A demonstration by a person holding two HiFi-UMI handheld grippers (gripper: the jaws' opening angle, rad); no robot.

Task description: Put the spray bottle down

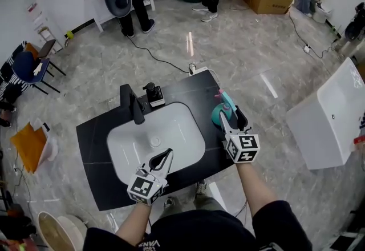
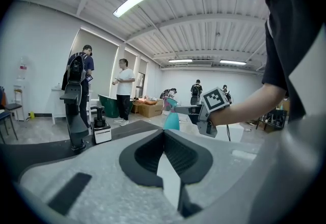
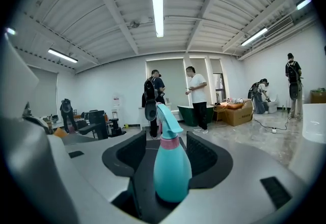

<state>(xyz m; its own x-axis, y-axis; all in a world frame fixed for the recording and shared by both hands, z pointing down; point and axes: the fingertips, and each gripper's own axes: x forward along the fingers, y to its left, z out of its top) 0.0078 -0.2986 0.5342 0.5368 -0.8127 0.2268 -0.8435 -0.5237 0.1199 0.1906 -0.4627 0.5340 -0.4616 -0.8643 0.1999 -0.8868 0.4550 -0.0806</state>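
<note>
Now that the spray bottle (image 3: 172, 167) stands on the table (image 1: 97, 136) at three o'clock of the sink (image 1: 154, 141), back away cleanly.
Right claw (image 1: 232, 120) is released around it: draw straight toward six o'clock, brushing neither side. Left claw (image 1: 165, 156) is clenched, empty.

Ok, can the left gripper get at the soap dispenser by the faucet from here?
Probably yes. Only the open basin lies between the left gripper and the soap dispenser; the faucet stands close beside it, though.

Teal spray bottle (image 3: 172, 167), collar (image 3: 170, 142) seemingly pink; black counter (image 1: 94, 141).
</note>
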